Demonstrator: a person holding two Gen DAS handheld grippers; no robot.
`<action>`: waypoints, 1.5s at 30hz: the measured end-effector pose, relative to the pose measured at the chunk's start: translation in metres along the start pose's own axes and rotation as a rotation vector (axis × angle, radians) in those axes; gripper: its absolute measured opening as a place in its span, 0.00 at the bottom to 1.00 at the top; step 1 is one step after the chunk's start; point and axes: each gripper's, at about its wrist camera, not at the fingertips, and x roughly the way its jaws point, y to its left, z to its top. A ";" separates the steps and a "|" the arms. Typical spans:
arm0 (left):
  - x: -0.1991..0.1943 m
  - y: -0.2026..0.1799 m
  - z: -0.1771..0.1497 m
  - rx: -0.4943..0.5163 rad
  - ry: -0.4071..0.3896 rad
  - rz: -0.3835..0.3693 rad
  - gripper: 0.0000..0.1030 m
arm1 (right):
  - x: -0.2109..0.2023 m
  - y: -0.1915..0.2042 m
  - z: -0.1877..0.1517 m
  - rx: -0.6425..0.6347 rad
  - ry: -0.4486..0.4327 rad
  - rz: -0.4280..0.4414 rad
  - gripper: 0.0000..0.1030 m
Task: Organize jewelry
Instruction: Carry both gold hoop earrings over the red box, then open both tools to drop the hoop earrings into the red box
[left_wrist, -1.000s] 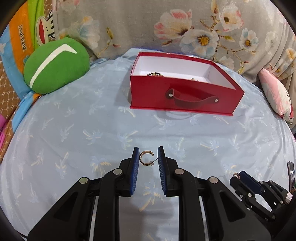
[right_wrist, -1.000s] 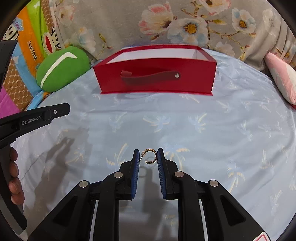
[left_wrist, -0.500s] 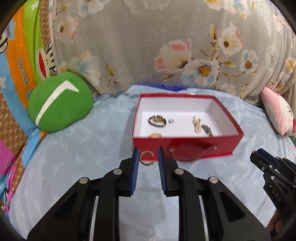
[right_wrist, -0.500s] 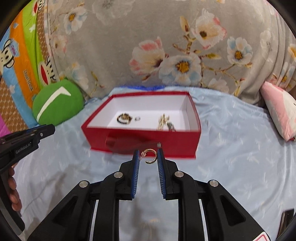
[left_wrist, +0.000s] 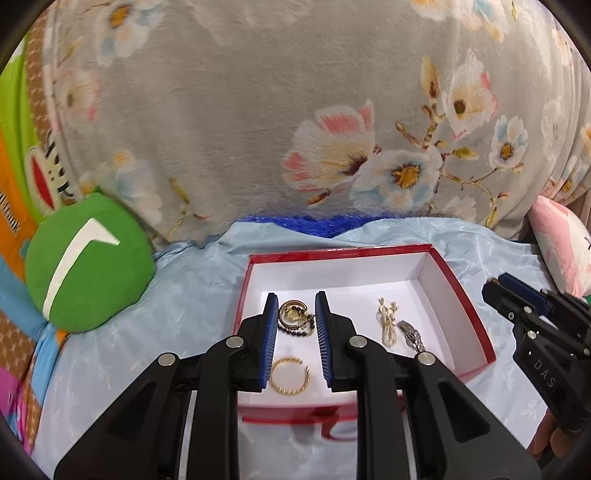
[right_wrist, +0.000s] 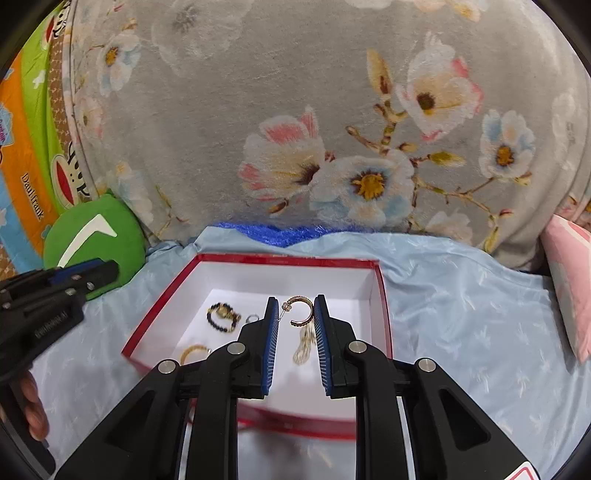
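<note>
A red box (left_wrist: 476, 325) with a white inside sits on the light blue cloth; it also shows in the right wrist view (right_wrist: 386, 321). My left gripper (left_wrist: 295, 312) is shut on a gold hoop earring (left_wrist: 291, 313) and holds it above the box's left side. My right gripper (right_wrist: 295, 314) is shut on another gold hoop earring (right_wrist: 301, 310) above the box's right side. Inside lie a black bead bracelet (right_wrist: 221, 317), a gold open ring (left_wrist: 290, 376), a small silver ring (right_wrist: 252, 318), a pale chain (left_wrist: 387, 321) and a dark piece (left_wrist: 410, 334).
A green round cushion (left_wrist: 86, 264) lies left of the box. A grey floral blanket (left_wrist: 332, 129) rises behind it. A pink pillow (left_wrist: 561, 243) lies at the right. The light blue cloth (right_wrist: 480, 314) spreads around the box.
Both grippers have risen from the cloth and moved forward over the open box, each still holding its hoop earring. The box inside now shows from above.
</note>
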 end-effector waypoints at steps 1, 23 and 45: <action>0.009 -0.003 0.003 0.008 -0.001 0.008 0.19 | 0.009 -0.002 0.004 -0.002 0.001 -0.003 0.18; 0.136 -0.022 0.021 0.024 0.034 0.096 0.19 | 0.146 -0.028 0.015 0.079 0.125 -0.020 0.18; 0.162 -0.030 0.013 0.056 0.038 0.174 0.65 | 0.171 -0.024 0.008 0.048 0.233 -0.064 0.36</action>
